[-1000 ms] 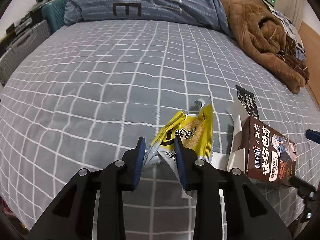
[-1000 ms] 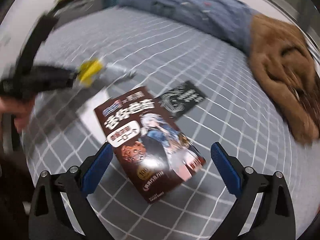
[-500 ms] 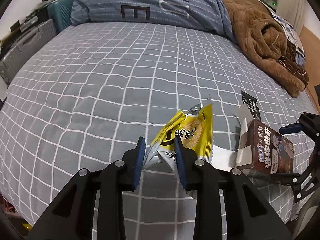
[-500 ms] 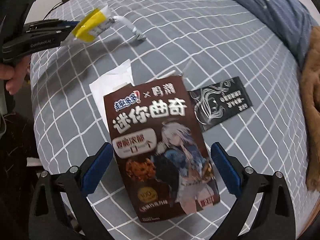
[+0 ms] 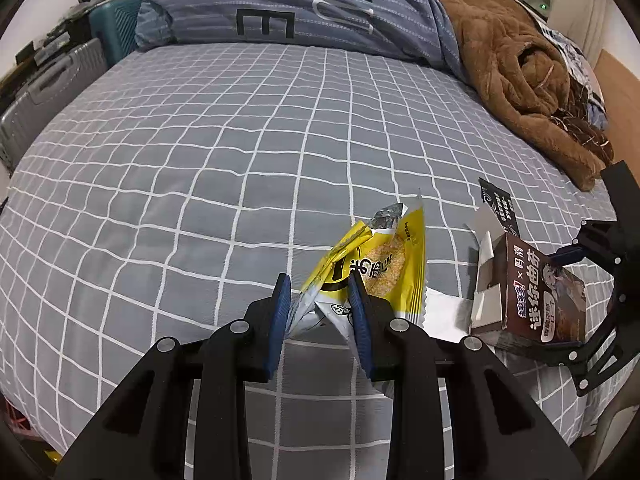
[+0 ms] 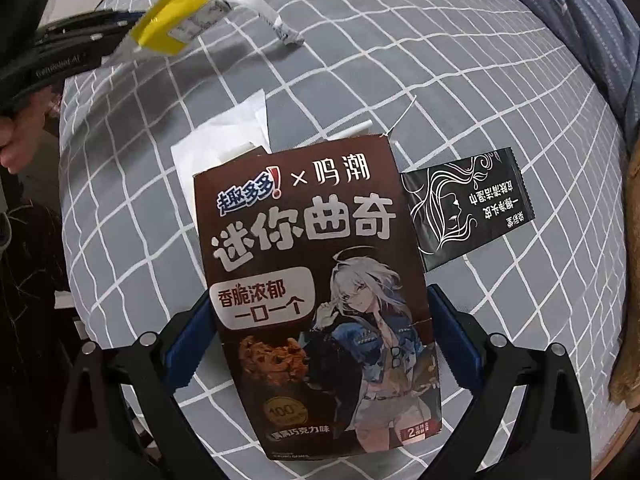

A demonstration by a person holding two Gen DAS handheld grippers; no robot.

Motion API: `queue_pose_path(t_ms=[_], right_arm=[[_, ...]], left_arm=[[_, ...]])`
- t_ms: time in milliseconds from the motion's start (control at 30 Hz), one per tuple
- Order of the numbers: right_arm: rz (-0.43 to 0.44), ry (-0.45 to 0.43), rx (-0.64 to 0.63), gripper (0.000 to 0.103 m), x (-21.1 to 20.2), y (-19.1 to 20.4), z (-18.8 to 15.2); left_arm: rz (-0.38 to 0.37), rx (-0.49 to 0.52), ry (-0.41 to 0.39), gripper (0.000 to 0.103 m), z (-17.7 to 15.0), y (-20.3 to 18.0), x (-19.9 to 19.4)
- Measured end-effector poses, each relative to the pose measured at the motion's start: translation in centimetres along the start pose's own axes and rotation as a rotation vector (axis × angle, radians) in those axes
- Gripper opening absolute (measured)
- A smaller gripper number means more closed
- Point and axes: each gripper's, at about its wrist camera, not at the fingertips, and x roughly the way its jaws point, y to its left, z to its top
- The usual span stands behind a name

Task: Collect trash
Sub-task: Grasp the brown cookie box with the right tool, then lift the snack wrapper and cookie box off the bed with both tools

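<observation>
My left gripper [image 5: 318,284] is shut on a torn yellow snack wrapper [image 5: 388,264], held just above the grey checked bed sheet [image 5: 200,160]. In the right wrist view that wrapper [image 6: 172,24] hangs at the upper left. A brown cookie box [image 6: 316,280] lies flat on the sheet. My right gripper [image 6: 320,304] points steeply down over it, open wide, one finger on each long side of the box. The left wrist view shows the same box [image 5: 536,292] at the far right, between the right gripper's fingers [image 5: 568,254].
A black sachet [image 6: 468,208] lies just right of the box and a white paper [image 6: 224,140] pokes out behind it. A brown plush blanket [image 5: 520,80] and blue quilt [image 5: 300,12] cover the bed's far end. Suitcases [image 5: 52,88] stand at its left.
My right gripper has swung down over the cookie box, which now sits between its fingers. The left gripper and its wrapper have stayed put.
</observation>
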Motion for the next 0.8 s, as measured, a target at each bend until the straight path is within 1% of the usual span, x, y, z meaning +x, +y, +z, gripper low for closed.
queue_pose_path(t_ms=[167, 333, 400, 500, 600, 800], right_arm=[[-0.019, -0.035, 0.035, 0.091, -0.7, -0.4, -0.7], [-0.028, -0.115, 0.1, 0.091, -2.9, -0.2, -1.9], [-0.048, -0.146, 0.138, 0.091, -4.0, 0.0, -2.5], [-0.075, -0.169, 0.235, 0.091, -4.7, -0.2, -3.3], [-0.125, -0.2, 0.344, 0.091, -5.7, -0.2, -4.2], [-0.16, -0.266, 0.559, 0.091, -7.6, 0.7, -6.2]], left_arm=[[-0.006, 0.006, -0.002, 0.029, 0.0, -0.3, 0.0], [-0.015, 0.013, -0.005, 0.029, 0.0, -0.7, -0.3], [-0.017, 0.013, -0.008, 0.029, -0.1, -0.8, -0.4], [-0.019, 0.017, -0.014, 0.029, -0.1, -1.0, -0.6], [-0.024, 0.02, -0.021, 0.029, -0.3, -1.2, -1.0], [-0.035, 0.026, -0.033, 0.029, -0.6, -1.9, -1.5]])
